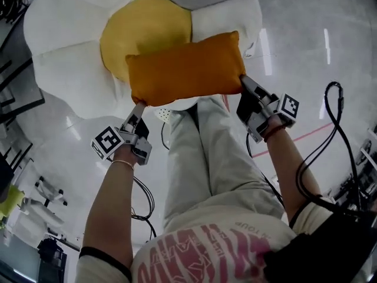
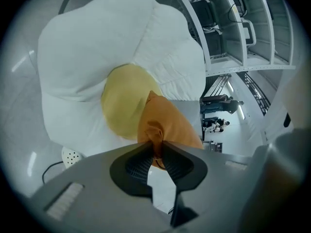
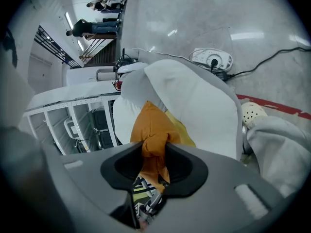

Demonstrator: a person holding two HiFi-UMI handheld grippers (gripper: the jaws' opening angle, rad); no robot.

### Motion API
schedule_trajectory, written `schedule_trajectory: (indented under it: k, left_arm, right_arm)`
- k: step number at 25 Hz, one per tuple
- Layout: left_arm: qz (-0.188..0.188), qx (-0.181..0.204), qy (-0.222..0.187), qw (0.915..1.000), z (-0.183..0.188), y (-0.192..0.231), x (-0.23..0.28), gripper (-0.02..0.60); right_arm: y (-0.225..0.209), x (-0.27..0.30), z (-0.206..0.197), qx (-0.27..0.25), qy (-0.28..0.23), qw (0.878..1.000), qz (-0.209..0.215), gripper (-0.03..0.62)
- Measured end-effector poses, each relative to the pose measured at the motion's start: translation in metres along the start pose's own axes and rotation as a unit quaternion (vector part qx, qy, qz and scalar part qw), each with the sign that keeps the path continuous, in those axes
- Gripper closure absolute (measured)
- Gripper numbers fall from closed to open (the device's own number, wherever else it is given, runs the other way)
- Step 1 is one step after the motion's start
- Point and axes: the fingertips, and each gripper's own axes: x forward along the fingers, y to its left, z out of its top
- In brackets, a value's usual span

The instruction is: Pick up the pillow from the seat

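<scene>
Left tongs (image 1: 139, 107) and right tongs (image 1: 243, 80) each pinch a corner of the orange pillow (image 1: 185, 68) at the seat (image 1: 65, 34). Soft and probably light, it bunches where gripped, so the corners look like sound holds.

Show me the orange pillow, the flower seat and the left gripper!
orange pillow (image 1: 185, 69), head view, middle of its face.
flower seat (image 1: 65, 22), head view, on a white petal.
left gripper (image 2: 156, 147), left gripper view, between its jaw tips.

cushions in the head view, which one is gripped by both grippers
The orange rectangular pillow, pinched at opposite ends by the left gripper and right gripper. The round yellow cushion and white petals lie behind, ungripped.
</scene>
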Motion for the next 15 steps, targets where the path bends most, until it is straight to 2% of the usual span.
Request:
schedule_trajectory:
  k: [3, 8, 15]
  left_arm:
    - [-0.011, -0.003, -0.013, 0.9999, 0.004, -0.009, -0.003, 0.509]
    - [-0.014, 0.028, -0.045, 0.9985, 0.001, -0.015, -0.009, 0.509]
    - [-0.079, 0.057, -0.100, 0.9902, 0.018, -0.071, -0.059, 0.514]
  right_arm:
    - [0.000, 0.005, 0.001, 0.005, 0.005, 1.000, 0.011, 0.468]
    - [0.003, 0.006, 0.005, -0.008, 0.019, 0.999, 0.043, 0.468]
    - [0.066, 0.007, -0.024, -0.032, 0.036, 0.995, 0.090, 0.469]
